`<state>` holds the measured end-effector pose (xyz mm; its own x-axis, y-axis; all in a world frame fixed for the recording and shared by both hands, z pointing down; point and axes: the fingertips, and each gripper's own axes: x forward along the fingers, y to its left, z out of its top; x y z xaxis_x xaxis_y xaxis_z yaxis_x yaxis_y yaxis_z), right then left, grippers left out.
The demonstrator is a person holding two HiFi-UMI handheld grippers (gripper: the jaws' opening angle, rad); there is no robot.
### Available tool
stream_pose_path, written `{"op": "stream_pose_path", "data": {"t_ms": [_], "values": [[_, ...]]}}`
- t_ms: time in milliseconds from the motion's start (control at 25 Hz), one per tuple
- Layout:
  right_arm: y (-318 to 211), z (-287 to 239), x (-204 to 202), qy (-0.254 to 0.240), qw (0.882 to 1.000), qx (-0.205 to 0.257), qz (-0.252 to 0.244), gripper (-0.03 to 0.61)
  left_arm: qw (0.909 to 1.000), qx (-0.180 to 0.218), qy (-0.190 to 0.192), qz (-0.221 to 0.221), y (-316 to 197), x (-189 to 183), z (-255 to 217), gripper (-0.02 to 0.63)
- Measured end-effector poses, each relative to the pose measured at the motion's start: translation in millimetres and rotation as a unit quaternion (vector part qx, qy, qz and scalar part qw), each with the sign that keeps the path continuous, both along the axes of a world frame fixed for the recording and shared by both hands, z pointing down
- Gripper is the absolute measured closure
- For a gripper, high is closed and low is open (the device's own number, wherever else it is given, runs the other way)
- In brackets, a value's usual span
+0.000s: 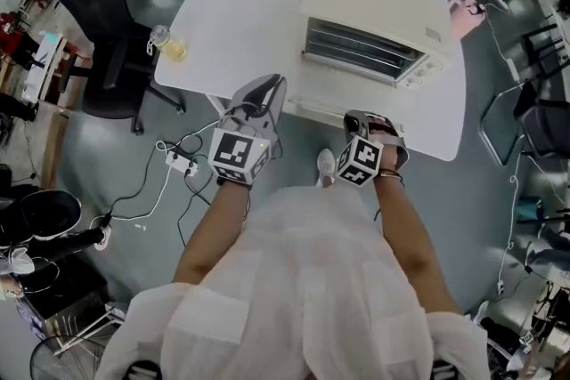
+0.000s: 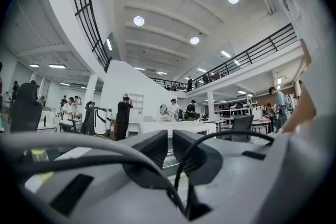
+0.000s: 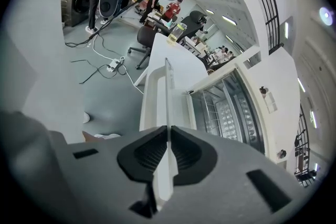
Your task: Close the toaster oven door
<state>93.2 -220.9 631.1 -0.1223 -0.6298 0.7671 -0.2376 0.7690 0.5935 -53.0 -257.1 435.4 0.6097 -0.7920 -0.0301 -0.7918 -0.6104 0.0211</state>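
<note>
Your right tool (image 3: pixel 168 134) is clamped on the front edge of the door (image 3: pixel 167 97), which lies folded down towards the surface's (image 1: pixel 240 22) near edge. The toaster oven (image 1: pixel 374 4) sits by the far right corner. From your head camera the tool covers the grip point. Your left tool (image 2: pixel 169 144) hovers off the near edge, its jaws a sliver apart and empty.

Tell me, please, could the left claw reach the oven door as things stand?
Probably yes: the left claw hangs empty beside the open door, with nothing between them; the right claw grips the door's edge.
</note>
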Motion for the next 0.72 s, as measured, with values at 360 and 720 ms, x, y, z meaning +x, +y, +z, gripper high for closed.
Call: {"op": "stream_pose_path", "data": {"t_ms": [360, 720], "values": [[-24.8, -39.3, 6.5, 0.001, 0.998, 0.057, 0.007, 0.551, 1.0000, 0.004, 0.000, -0.001, 0.3, 3.7, -6.7, 0.594], [-47.9, -62.8, 14.1, 0.011, 0.996, 0.086, -0.001, 0.551, 1.0000, 0.000, -0.001, -0.006, -5.5, 6.5, -4.4, 0.594]]}}
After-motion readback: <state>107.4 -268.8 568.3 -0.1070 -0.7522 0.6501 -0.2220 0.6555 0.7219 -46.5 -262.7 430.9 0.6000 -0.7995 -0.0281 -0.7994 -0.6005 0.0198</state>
